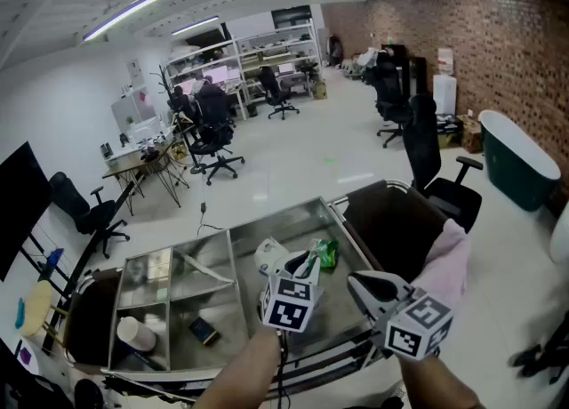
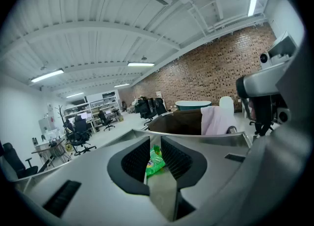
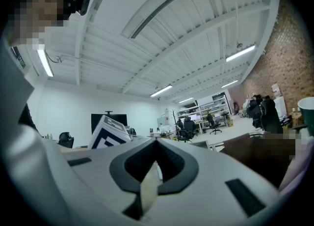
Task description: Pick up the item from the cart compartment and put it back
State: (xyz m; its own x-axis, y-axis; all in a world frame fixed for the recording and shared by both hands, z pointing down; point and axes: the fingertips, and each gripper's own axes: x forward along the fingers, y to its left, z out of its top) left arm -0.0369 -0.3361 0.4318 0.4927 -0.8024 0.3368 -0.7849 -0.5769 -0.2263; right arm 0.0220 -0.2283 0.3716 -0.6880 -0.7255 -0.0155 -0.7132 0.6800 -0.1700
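My left gripper (image 1: 305,267) is nearest me, its jaws nearly together and pinching the green packet (image 2: 155,161). The packet points forward over the cart compartment (image 1: 286,225). My right gripper (image 1: 357,283) is closed and empty just beside it.

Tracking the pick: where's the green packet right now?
The green packet is pinched in the left gripper, over the cart's large steel compartment, mid head view, just left of the right gripper.

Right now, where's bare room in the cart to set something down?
Big compartment: bare steel along its far wall, beyond the green packet and white bundle. The left compartments are crowded: white roll, dark box.
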